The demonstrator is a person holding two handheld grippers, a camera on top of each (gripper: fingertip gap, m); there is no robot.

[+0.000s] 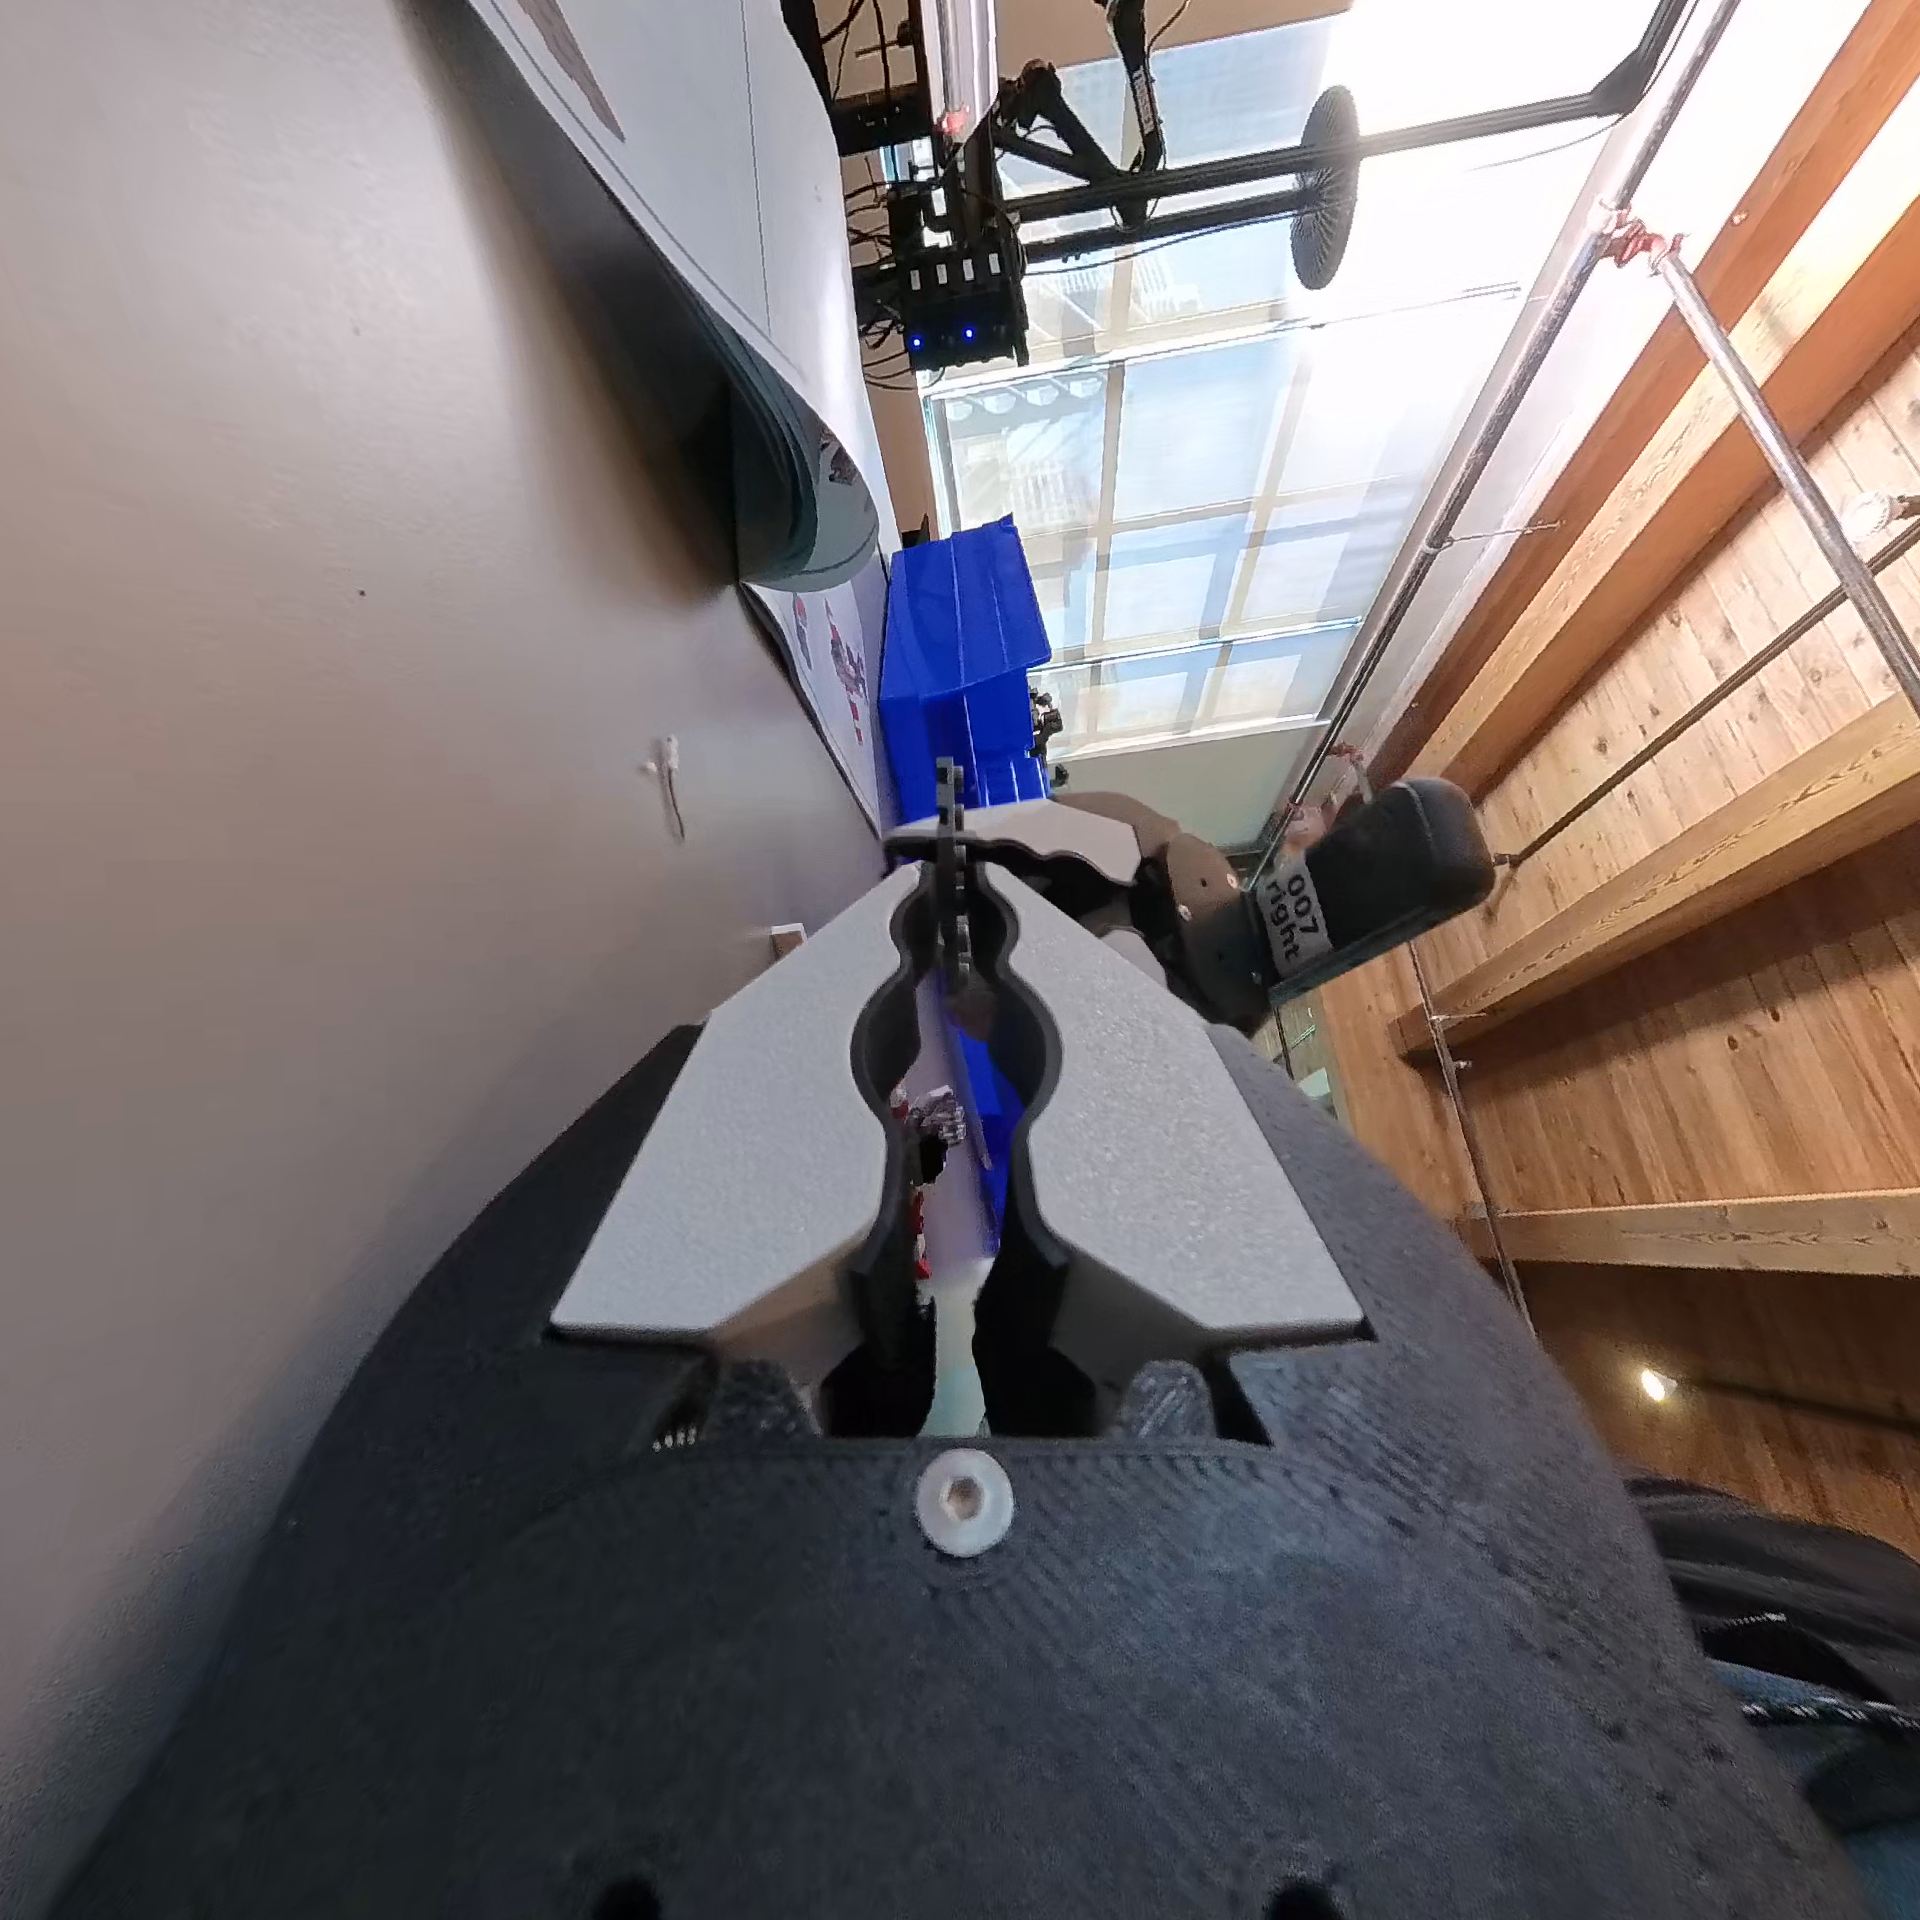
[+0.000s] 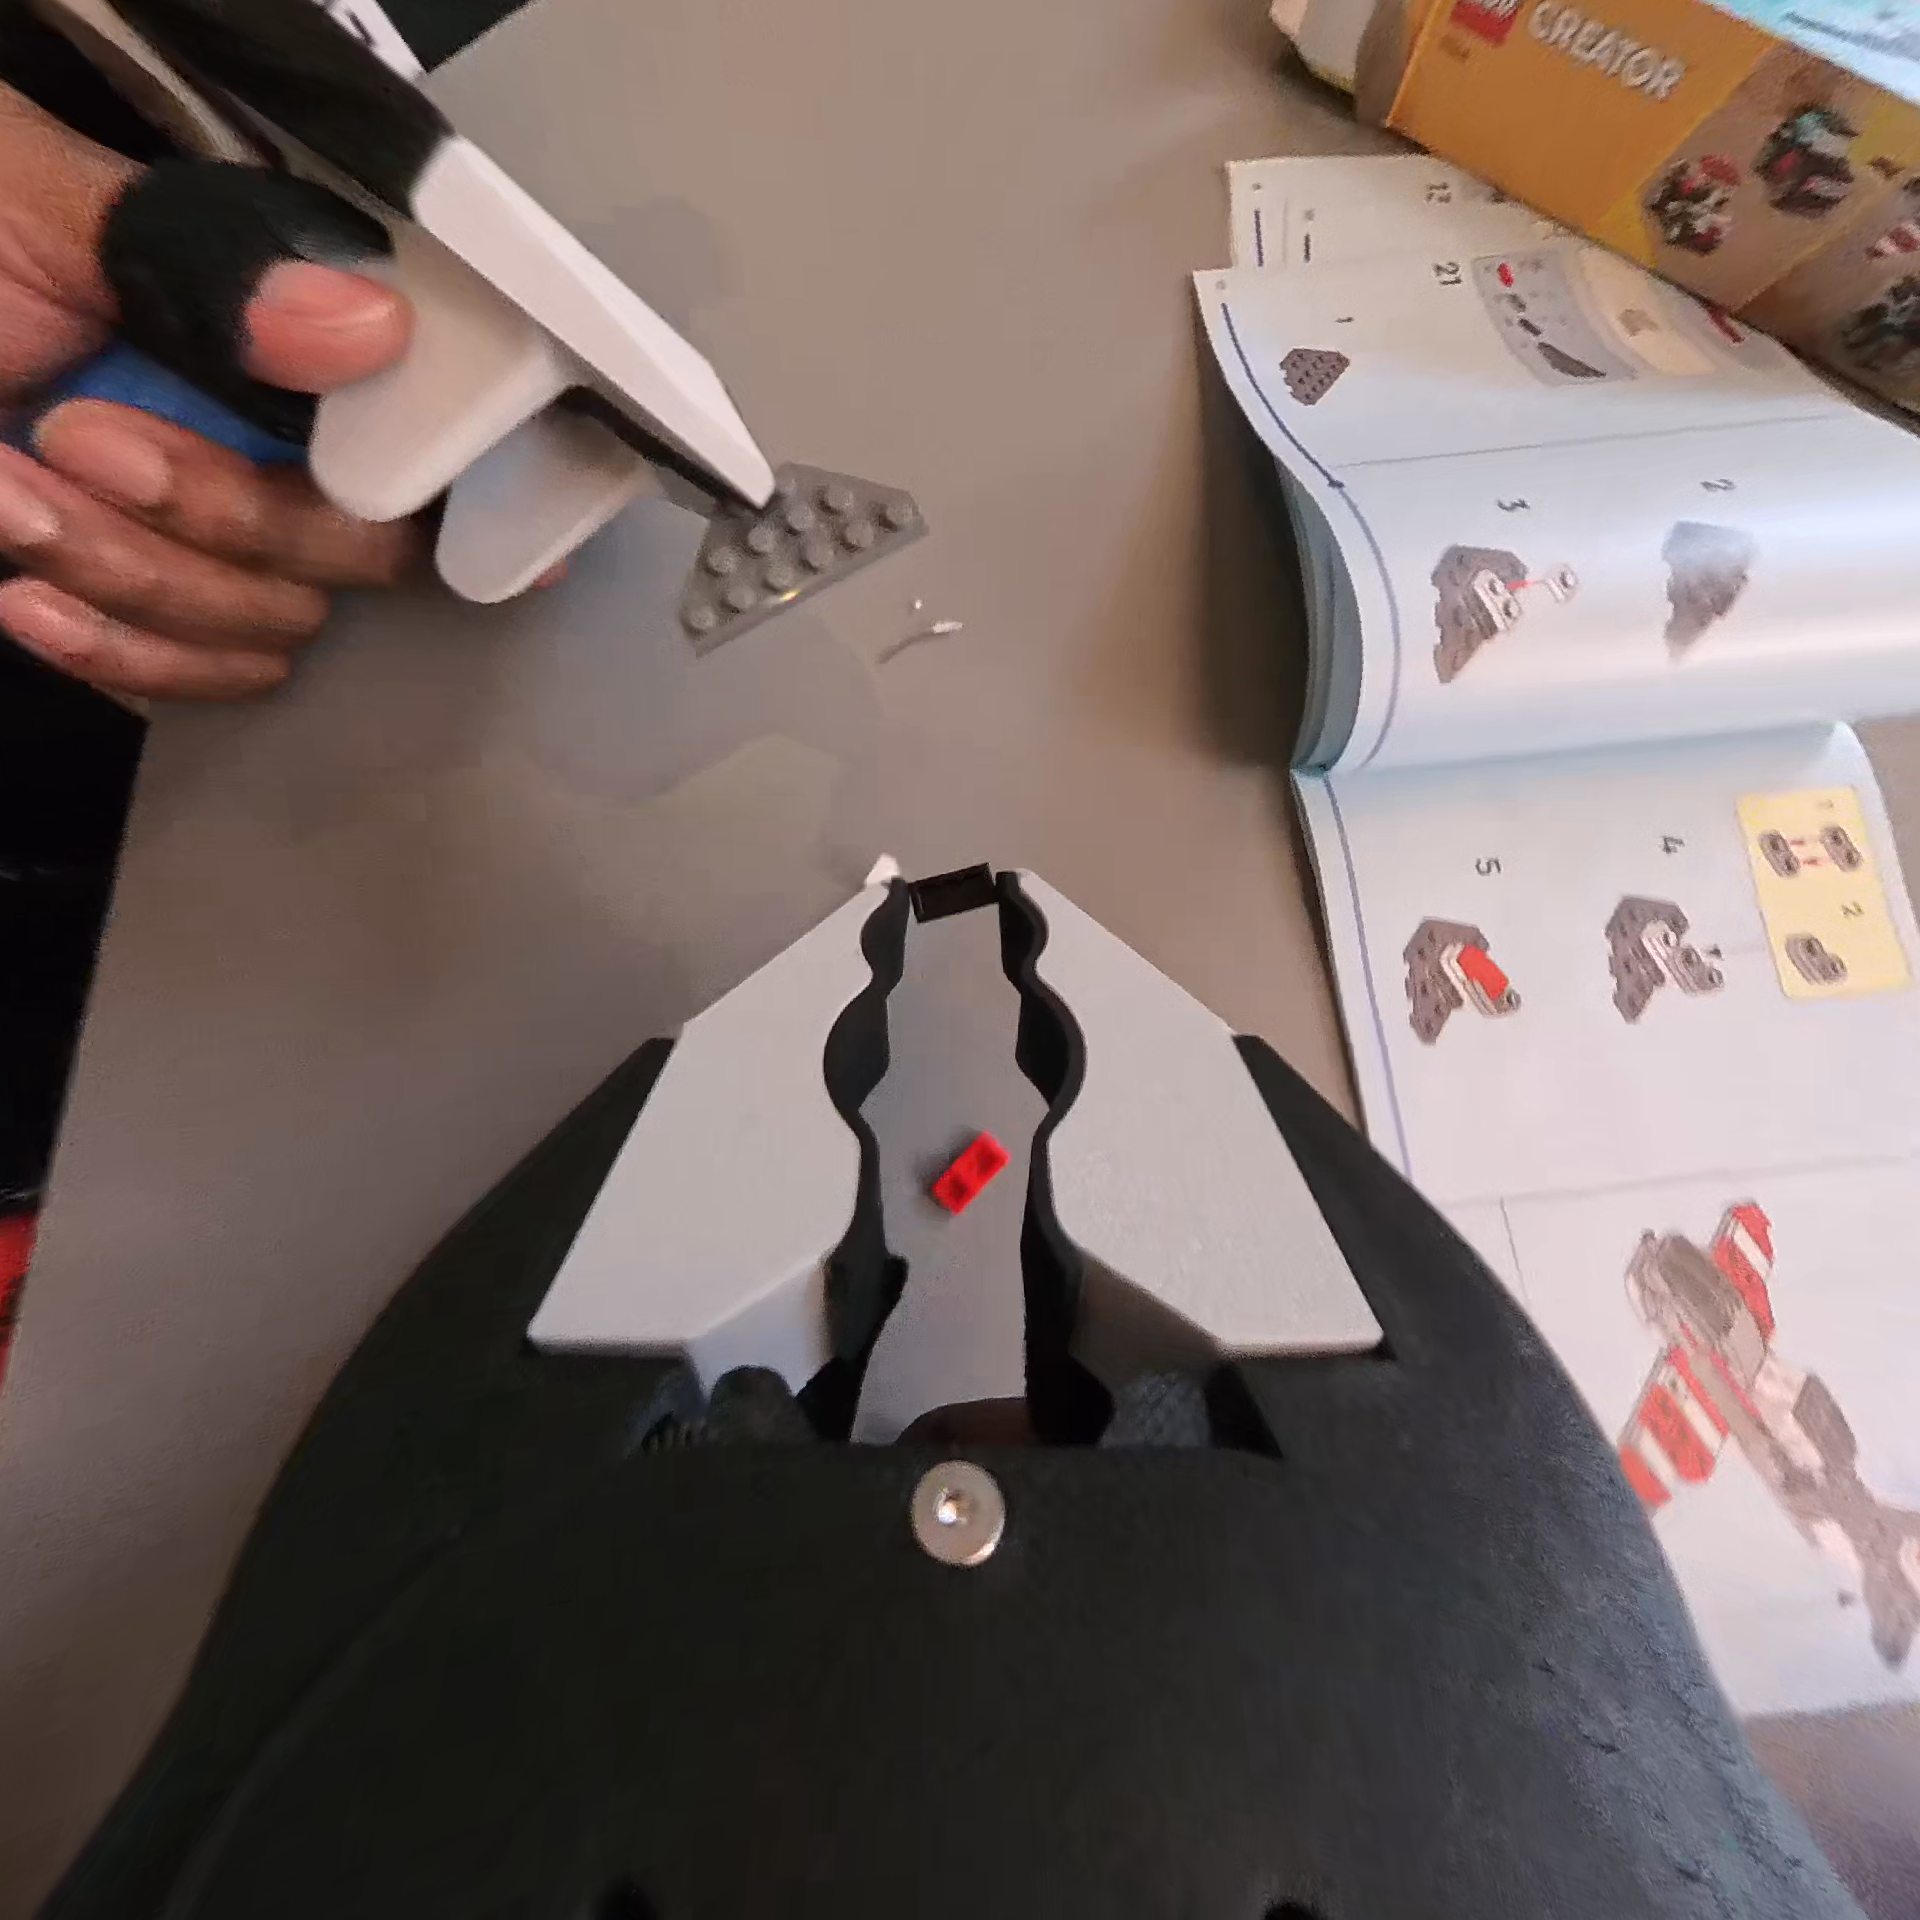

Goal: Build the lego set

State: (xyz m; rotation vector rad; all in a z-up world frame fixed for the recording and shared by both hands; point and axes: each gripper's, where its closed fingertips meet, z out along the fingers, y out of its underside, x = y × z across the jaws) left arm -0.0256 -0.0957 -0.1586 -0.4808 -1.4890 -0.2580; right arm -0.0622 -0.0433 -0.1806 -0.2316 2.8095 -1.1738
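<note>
- Lego pieces sit in both tools: the right hand-held gripper pinches a small black piece crosswise at its fingertips, above the grey desk.
- From that piece, the grey wedge plate lies forward and to the left, studs up, its long edge running diagonally; the left hand-held gripper, held by a person's hand, is pressed together on the plate's near corner.
- Judged from this, the black piece must travel forward-left and come down onto the studs; the right hand-held gripper is the free carrier, the left the steadying one.
- A red piece lies loose on the desk beneath the right fingers.
- Right wrist view alone shows the open instruction booklet and the box to the right.
- Left wrist view, rolled sideways, shows the plate only edge-on, plus a blue bin beyond.
</note>
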